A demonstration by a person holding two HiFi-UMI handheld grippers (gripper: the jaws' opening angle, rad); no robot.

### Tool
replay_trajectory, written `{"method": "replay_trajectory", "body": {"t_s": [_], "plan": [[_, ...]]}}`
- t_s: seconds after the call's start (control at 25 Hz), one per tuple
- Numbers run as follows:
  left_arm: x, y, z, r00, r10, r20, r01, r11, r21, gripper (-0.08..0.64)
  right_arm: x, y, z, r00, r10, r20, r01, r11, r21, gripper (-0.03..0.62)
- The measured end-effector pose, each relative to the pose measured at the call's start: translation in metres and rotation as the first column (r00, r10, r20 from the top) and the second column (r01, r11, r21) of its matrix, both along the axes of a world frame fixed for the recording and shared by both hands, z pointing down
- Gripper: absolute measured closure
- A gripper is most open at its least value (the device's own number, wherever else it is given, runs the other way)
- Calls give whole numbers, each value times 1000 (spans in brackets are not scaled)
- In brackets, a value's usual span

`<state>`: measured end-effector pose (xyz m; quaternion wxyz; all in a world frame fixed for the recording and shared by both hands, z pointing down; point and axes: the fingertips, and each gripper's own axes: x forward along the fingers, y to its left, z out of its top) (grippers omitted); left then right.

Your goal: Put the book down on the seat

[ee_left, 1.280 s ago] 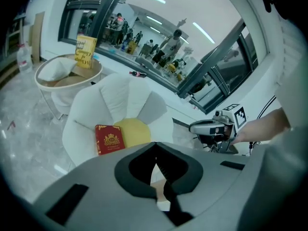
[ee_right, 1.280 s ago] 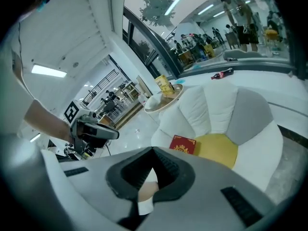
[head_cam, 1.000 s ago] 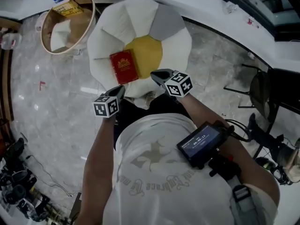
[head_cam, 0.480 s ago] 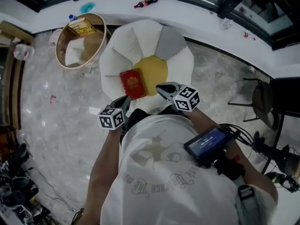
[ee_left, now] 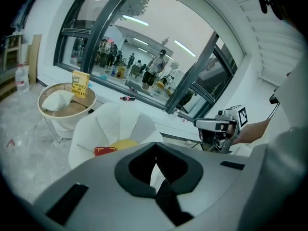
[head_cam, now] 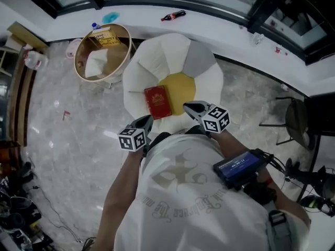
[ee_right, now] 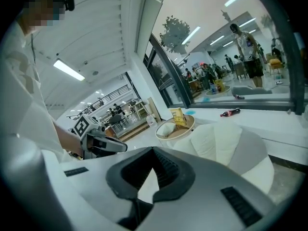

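A red book [head_cam: 158,101] lies flat on the flower-shaped white seat [head_cam: 152,61], at the left edge of its yellow centre cushion [head_cam: 180,85]; it also shows as a red sliver, the book [ee_left: 105,151], in the left gripper view. My left gripper [head_cam: 145,122] hovers shut and empty just below the book, near the seat's front edge. My right gripper [head_cam: 189,109] is shut too, with nothing in it, to the right of the book over the seat's front. In each gripper view the jaws meet with nothing between them.
A round wooden basket [head_cam: 101,52] with a cloth and a yellow packet stands left of the seat. A white ledge [head_cam: 220,27] with a dark bottle [head_cam: 172,15] runs behind. A dark chair [head_cam: 293,116] and cables are at the right; dark gear lies at the bottom left. Marble floor surrounds the seat.
The view has pulled back and shifted, so seat, book and basket sit lower and smaller. Both grippers stay shut and have drawn slightly away from the book, which rests unmoved.
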<state>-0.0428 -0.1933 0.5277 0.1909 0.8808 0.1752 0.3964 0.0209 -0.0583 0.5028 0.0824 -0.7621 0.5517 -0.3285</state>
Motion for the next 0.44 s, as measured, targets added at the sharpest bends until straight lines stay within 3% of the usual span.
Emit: {"method": "replay_trajectory", "body": {"t_s": [0.44], "plan": [[-7, -9, -7, 999, 34, -3, -34, 999, -2, 549, -7, -15, -7, 999, 0, -32, -1, 999, -32, 577]]}}
